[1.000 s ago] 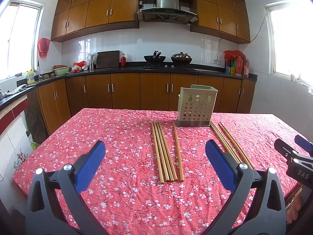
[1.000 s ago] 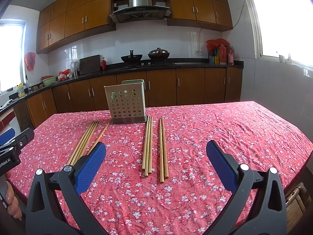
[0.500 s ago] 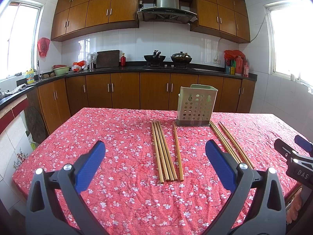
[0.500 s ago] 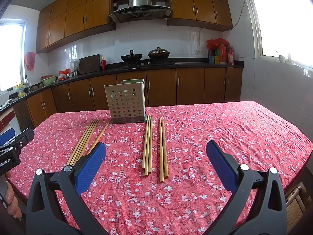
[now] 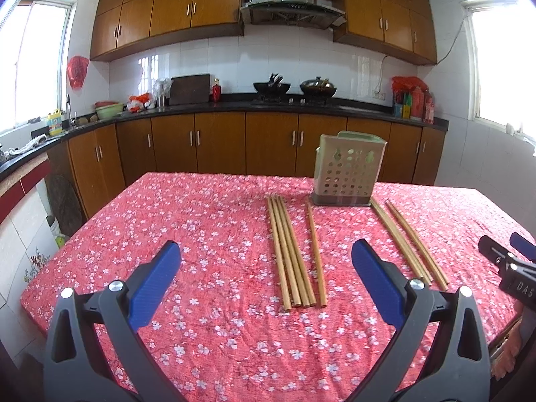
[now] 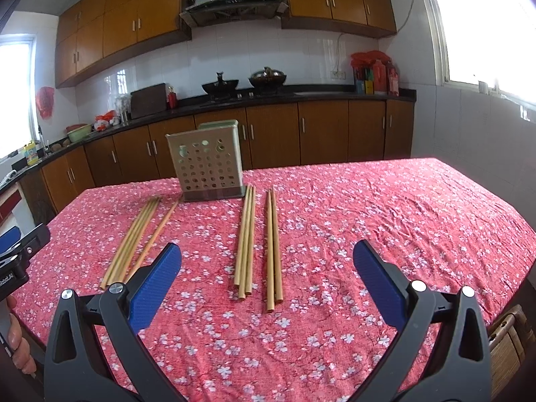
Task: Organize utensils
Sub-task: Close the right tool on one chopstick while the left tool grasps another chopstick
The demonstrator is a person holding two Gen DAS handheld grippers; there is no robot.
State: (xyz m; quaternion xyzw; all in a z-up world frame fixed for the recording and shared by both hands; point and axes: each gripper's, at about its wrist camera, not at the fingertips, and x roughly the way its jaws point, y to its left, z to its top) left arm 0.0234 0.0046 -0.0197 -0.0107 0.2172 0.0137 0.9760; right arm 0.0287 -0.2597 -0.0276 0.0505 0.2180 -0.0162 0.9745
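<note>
Almost nothing has changed over the last second: the left tool and the right tool hover in the same low pose above the near edge of the desk, each spread wide with nothing between its blue pads, so the sorting has not yet begun. The only difference from the earlier frames is a very slight drift of the view; every stick lies where it lay. The chopsticks stay flat on the floral cloth in loose groups: a bundle of four with a single one just beside it on the left, and two further groups on the right. The perforated utensil holder stands upright beyond their far tips, seemingly empty. Judging from this, all chopsticks remain to be gathered.
</note>
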